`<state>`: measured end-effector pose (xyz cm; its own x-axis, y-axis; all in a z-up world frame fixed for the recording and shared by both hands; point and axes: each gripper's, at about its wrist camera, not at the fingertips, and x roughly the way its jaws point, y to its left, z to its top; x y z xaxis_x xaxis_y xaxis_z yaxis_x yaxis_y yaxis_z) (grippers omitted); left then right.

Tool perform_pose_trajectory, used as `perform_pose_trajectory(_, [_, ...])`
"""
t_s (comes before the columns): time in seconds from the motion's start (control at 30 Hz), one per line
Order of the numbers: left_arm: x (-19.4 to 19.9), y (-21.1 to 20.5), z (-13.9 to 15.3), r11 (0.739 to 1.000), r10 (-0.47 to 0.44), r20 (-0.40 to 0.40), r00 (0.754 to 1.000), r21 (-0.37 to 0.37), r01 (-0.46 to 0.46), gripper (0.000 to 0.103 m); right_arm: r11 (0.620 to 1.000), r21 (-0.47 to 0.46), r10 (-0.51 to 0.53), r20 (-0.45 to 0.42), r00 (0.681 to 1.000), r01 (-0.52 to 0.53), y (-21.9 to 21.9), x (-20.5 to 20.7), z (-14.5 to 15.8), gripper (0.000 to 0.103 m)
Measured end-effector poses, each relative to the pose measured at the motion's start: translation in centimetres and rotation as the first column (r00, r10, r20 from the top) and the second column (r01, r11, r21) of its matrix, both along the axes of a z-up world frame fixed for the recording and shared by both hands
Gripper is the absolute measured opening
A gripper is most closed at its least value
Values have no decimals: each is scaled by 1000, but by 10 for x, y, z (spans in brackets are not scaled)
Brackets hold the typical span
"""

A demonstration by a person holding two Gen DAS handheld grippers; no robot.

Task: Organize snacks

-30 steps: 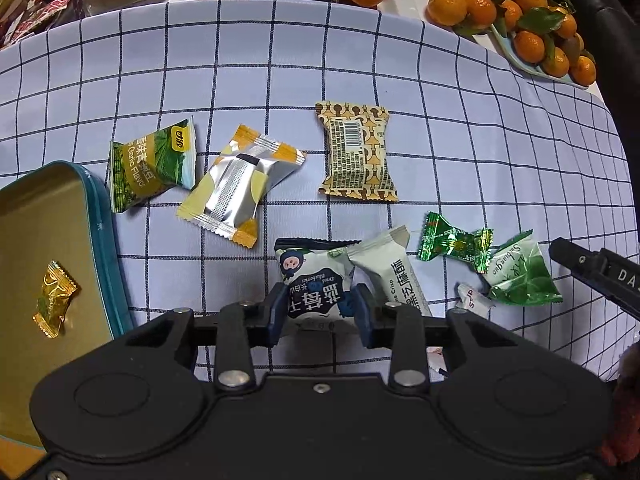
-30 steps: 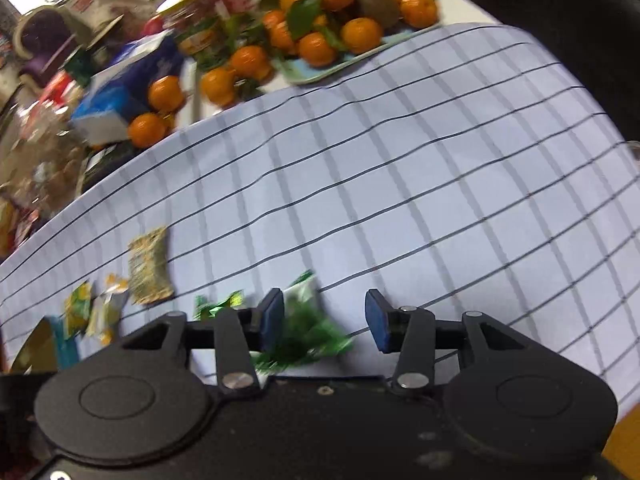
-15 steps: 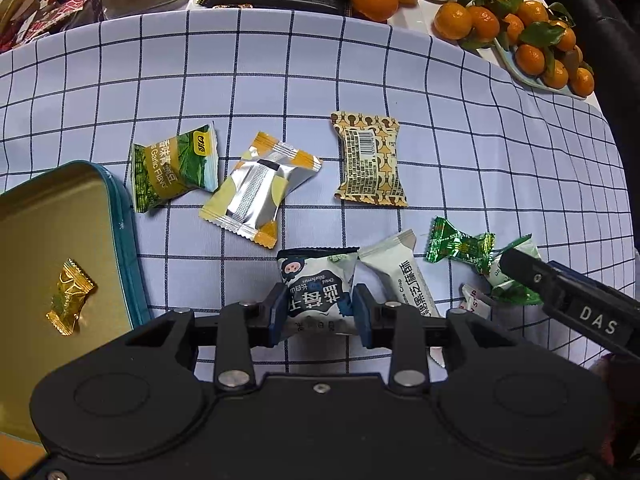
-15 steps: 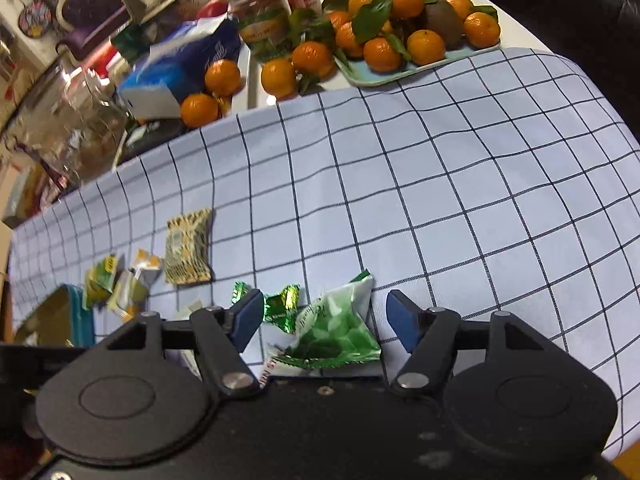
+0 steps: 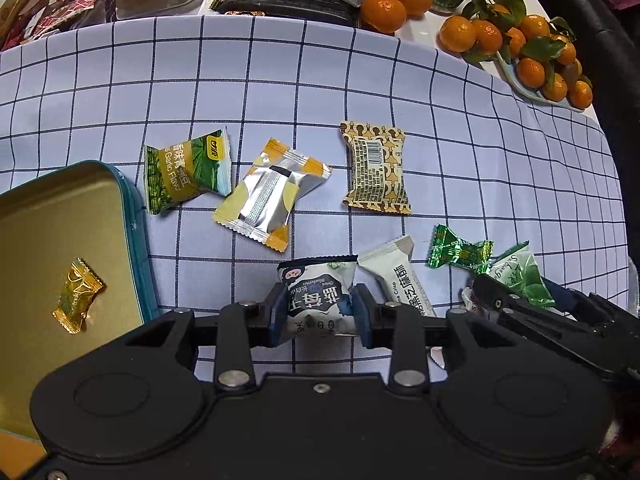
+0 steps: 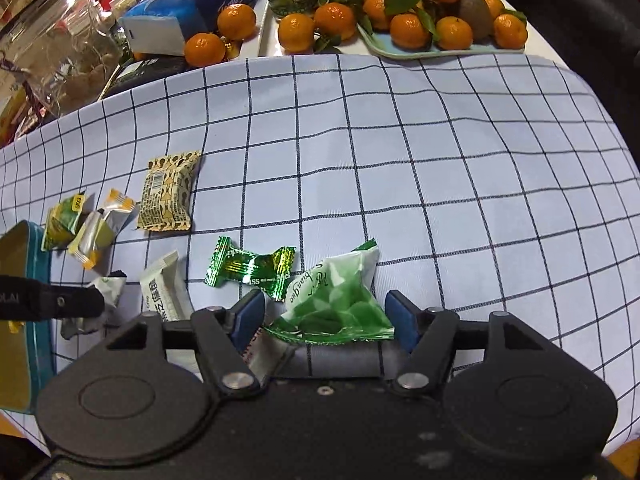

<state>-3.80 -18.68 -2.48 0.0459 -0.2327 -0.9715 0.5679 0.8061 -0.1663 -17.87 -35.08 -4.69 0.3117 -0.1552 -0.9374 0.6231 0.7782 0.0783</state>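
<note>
My left gripper (image 5: 319, 310) is shut on a blue-and-white snack packet (image 5: 318, 296), held just above the checked cloth. A gold tin (image 5: 48, 240) with a teal rim lies to its left and holds one gold candy (image 5: 77, 296). My right gripper (image 6: 325, 316) is open, its jaws on either side of a green-and-white packet (image 6: 334, 300) lying on the cloth. The right gripper also shows at the right in the left wrist view (image 5: 516, 300). Loose on the cloth lie a green garlic packet (image 5: 186, 170), a silver-yellow packet (image 5: 272, 194), a tan patterned packet (image 5: 376, 168), a white bar (image 5: 400, 276) and a green twist candy (image 5: 460, 254).
Beyond the cloth's far edge stand a tray of oranges (image 6: 440, 20), loose oranges (image 5: 396, 4), a blue tissue pack (image 6: 188, 8), a dark box (image 5: 280, 4) and a glass jar (image 6: 52, 52). The table edge curves down at the right.
My left gripper has lifted and drawn back with the blue-and-white packet in it. My right gripper has moved in around the green-and-white packet, jaws wider apart.
</note>
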Motion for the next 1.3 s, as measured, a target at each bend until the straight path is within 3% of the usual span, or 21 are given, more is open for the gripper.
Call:
perform_pose_trajectory(0.13, [-2, -1, -1, 1000, -3, 0, 1000, 5, 3, 43, 1000, -28, 12, -7, 1000, -12, 3, 0, 1, 61])
perform_pose_trajectory(0.17, [-2, -1, -1, 1000, -5, 3, 1000, 5, 5, 43, 999, -36, 7, -1, 1000, -7, 2, -1, 3, 46])
perform_pose_trajectory(0.27, [-2, -2, -1, 1000, -4, 0, 1000, 2, 4, 43, 999, -12, -44, 38, 998, 44, -5, -4, 11, 37])
perform_pose_trajectory(0.5, [-1, 4, 4, 1000, -5, 2, 1000, -15, 5, 43, 970, 65, -241, 147, 959, 234, -32, -14, 32, 37])
perform_pose_trajectory(0.63, [2, 11, 10, 1000, 9, 11, 1000, -28, -9, 43, 950, 120, -305, 161, 939, 288, -35, -10, 34, 37])
perform_pose_trajectory(1.0, [26, 45, 24, 994, 103, 68, 992, -33, -101, 43, 982, 84, -179, 173, 968, 167, 17, 34, 42, 37])
perform_pose_trajectory(1.23, [36, 65, 28, 989, 146, 110, 983, -13, -146, 43, 983, 130, -155, 213, 965, 129, 43, 52, 52, 37])
perform_pose_trajectory(1.3, [38, 73, 30, 989, 148, 143, 978, 8, -151, 33, 983, 147, -141, 234, 962, 108, 52, 61, 57, 37])
